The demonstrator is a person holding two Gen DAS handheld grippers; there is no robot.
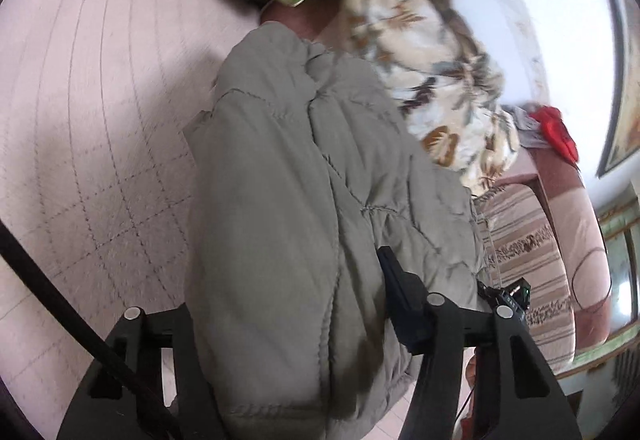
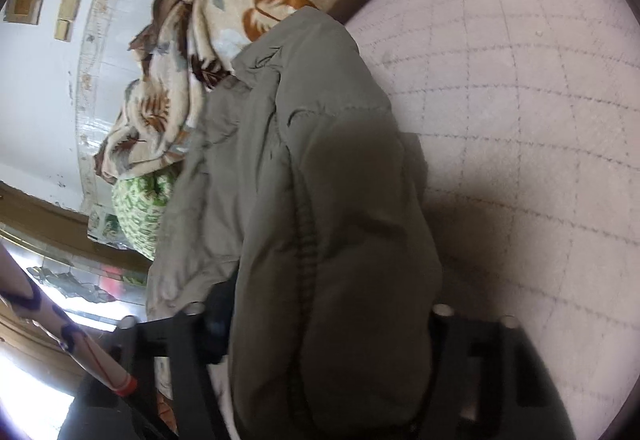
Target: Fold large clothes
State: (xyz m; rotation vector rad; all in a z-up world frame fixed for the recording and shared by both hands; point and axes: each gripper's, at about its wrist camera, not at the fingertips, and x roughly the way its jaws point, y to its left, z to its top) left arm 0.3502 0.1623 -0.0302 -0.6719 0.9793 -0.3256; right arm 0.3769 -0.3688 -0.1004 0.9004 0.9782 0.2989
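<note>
One grey padded jacket (image 1: 288, 200), long axis running away from both tongs.

Grey-green quilted jacket (image 1: 288, 200), pink checked sheet (image 1: 100, 140), leaf-print blanket (image 1: 440, 80).

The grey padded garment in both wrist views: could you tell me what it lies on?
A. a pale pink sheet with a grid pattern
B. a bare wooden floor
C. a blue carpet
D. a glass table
A: the grey garment rests on the pink gridded sheet, which the right wrist view also shows beside it, with a leaf-print blanket bunched behind.
</note>
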